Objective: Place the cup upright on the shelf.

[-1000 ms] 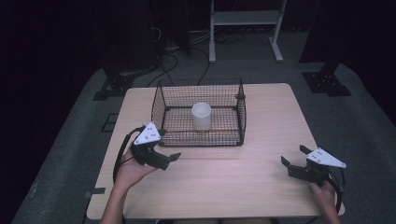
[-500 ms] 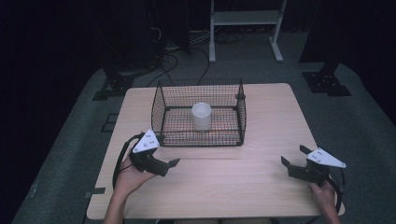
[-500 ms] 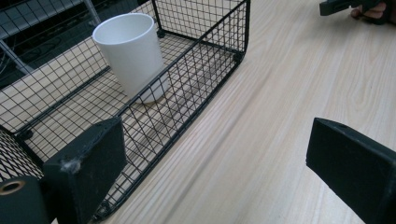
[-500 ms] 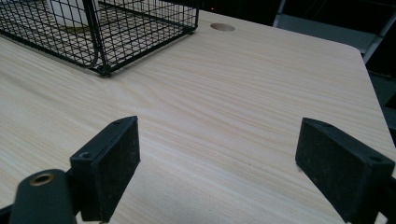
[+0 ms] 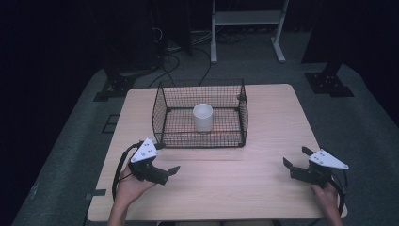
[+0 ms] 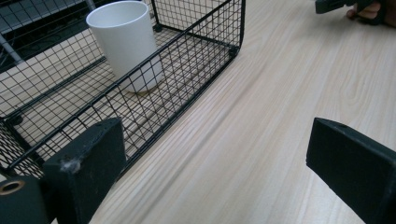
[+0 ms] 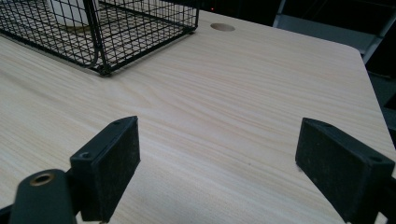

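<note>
Table [image 5: 263, 141] far edge cut off in both gripper views. Wire basket [image 5: 201, 114] on it; white cup [image 5: 203, 117] upright inside, partly veiled by mesh. Left gripper [image 5: 168, 167] and right gripper [image 5: 293, 157] gape, empty.

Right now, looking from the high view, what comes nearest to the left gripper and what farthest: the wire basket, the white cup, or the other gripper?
From the left gripper:
1. Wire basket: its near left corner sits just beyond the gripper.
2. White cup: upright inside the basket, towards its middle.
3. Right gripper: across the table, by the right edge.
</note>
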{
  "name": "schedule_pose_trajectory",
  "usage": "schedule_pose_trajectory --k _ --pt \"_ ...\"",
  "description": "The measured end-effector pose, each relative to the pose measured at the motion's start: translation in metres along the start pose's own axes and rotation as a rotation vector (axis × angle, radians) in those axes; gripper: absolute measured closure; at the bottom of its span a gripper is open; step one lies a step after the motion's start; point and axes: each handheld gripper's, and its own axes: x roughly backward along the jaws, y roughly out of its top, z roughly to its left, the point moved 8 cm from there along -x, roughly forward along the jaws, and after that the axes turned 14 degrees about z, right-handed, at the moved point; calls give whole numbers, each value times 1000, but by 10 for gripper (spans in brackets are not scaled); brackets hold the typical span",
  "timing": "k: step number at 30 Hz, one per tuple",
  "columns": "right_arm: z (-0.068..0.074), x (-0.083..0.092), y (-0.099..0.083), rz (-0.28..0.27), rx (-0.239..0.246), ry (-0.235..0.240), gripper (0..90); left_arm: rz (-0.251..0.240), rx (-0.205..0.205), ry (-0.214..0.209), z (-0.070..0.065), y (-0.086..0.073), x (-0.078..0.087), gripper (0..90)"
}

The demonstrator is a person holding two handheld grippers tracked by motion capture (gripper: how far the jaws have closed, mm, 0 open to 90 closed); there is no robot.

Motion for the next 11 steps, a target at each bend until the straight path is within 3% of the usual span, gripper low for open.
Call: schedule_pose_trajectory --k 8,11 --pt "0 0 0 -5 -2 0 131 -19 22 9 -10 -12 0 43" --pt "0 0 0 -5 -2 2 131 0 20 12 -13 -19 -2 42"
